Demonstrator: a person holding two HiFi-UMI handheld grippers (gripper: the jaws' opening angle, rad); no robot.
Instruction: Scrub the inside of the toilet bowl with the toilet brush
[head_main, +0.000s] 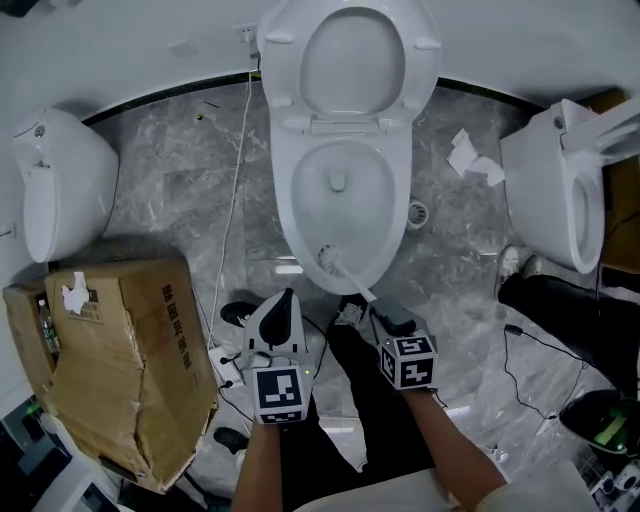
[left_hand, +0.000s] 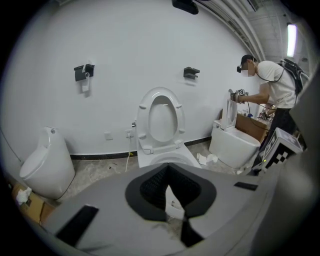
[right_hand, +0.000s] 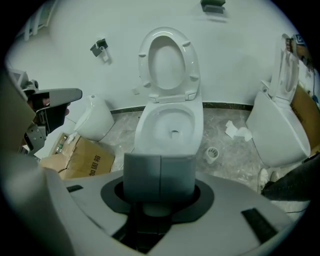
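Note:
A white toilet stands at the middle of the head view with its seat and lid (head_main: 350, 62) raised and its bowl (head_main: 340, 195) open. The toilet brush has its bristle head (head_main: 326, 257) at the bowl's near rim. Its white shaft (head_main: 353, 281) slants back to a grey grip. My right gripper (head_main: 388, 320) is shut on that grip, which shows as a grey block (right_hand: 159, 175) between the jaws in the right gripper view. My left gripper (head_main: 288, 300) hangs just left of it, off the toilet, with its jaws closed to a point and nothing between them.
A white urinal (head_main: 60, 185) and a dented cardboard box (head_main: 120, 360) stand to the left. To the right are a second toilet (head_main: 560, 190), crumpled paper (head_main: 472, 160) and a floor drain (head_main: 418, 212). Cables (head_main: 235, 200) cross the marble floor. Another person (left_hand: 272, 85) stands at the right.

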